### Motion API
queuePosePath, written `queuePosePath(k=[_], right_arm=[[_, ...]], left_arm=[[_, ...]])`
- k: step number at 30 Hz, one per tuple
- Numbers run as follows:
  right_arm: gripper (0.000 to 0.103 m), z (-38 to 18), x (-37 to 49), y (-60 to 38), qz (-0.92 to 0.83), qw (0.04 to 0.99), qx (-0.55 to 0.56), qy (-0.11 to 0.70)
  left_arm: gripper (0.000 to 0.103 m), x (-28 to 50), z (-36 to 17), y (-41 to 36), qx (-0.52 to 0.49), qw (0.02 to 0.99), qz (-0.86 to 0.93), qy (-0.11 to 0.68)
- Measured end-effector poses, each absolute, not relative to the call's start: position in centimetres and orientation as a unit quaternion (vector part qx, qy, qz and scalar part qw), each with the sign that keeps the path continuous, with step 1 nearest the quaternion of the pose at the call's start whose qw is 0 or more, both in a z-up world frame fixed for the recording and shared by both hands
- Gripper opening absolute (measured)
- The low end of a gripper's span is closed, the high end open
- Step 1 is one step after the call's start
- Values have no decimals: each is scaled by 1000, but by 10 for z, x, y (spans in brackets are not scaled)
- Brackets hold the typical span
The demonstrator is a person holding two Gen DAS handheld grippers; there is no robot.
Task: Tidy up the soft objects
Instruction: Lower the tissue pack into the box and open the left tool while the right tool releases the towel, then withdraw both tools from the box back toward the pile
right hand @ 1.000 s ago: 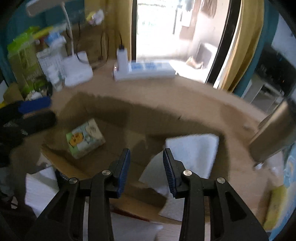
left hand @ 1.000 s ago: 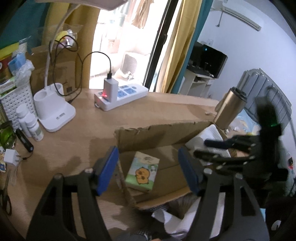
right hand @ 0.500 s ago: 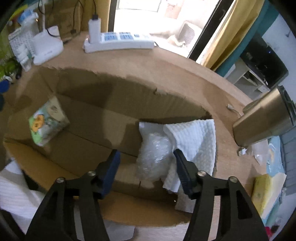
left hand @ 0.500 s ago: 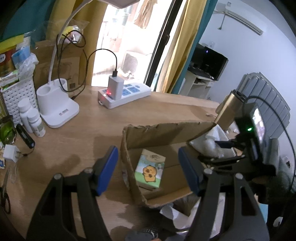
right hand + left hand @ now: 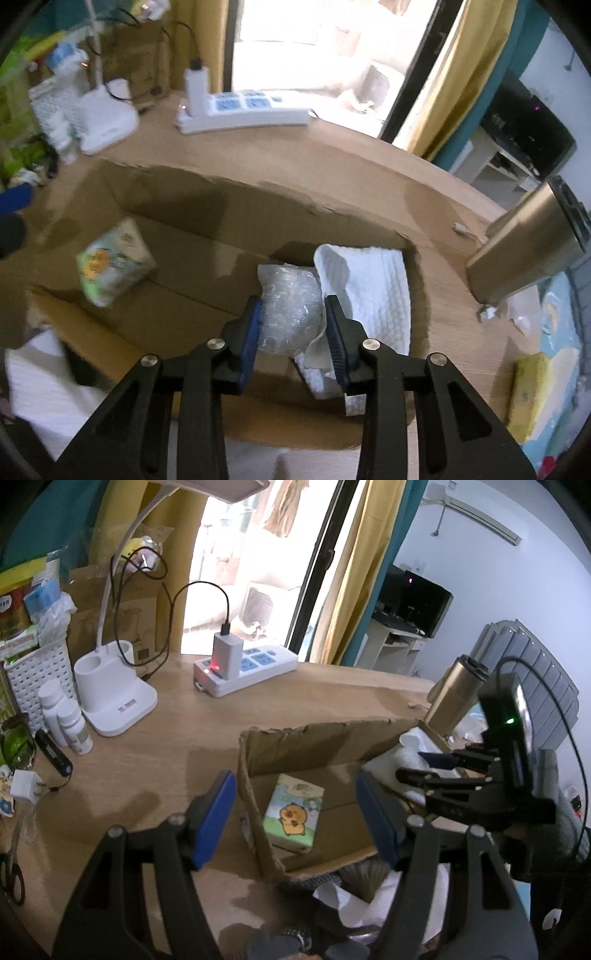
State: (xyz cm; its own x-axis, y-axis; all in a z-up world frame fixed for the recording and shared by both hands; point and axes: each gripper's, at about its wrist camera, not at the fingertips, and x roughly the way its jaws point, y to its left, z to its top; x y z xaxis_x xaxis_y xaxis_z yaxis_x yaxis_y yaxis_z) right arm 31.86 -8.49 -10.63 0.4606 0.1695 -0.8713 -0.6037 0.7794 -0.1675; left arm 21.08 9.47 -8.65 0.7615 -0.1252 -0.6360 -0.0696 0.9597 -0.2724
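Observation:
An open cardboard box (image 5: 229,206) lies on the wooden desk. At its left end is a green tissue pack with a cartoon animal (image 5: 110,266) (image 5: 293,814). At its right end a wad of clear bubble wrap (image 5: 284,284) leans on a folded white quilted cloth (image 5: 373,280). My right gripper (image 5: 293,314) points down into the box. Its jaws are closing, and the blue pads press the bubble wrap from both sides. The left wrist view shows that gripper (image 5: 408,765) at the box's right end. My left gripper (image 5: 291,786) hovers open over the box's left wall (image 5: 314,742), holding nothing.
A white power strip (image 5: 247,672) with a charger, a lamp base (image 5: 114,701) and small white bottles (image 5: 70,723) stand behind and left. A metal tumbler (image 5: 454,694) stands right of the box. Scissors (image 5: 13,871) lie far left. A yellow pack (image 5: 532,395) lies right. White paper (image 5: 354,904) lies by the near edge.
The right jaws spread wide around the bubble wrap in the box, then closed onto it. The box has shifted right in the left wrist view; the left jaws kept their gap.

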Motion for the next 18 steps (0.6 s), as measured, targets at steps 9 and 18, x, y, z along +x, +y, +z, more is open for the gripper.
queuePosePath(k=[9,18], right_arm=[[37,-110,310,-67,309,794,-172,494],[53,-109,304,-76,296,805,-159,489]], left_arm=[[69,201,-83,98,-134,928,-4,347],[69,195,-80,93,-123,929,1,348]])
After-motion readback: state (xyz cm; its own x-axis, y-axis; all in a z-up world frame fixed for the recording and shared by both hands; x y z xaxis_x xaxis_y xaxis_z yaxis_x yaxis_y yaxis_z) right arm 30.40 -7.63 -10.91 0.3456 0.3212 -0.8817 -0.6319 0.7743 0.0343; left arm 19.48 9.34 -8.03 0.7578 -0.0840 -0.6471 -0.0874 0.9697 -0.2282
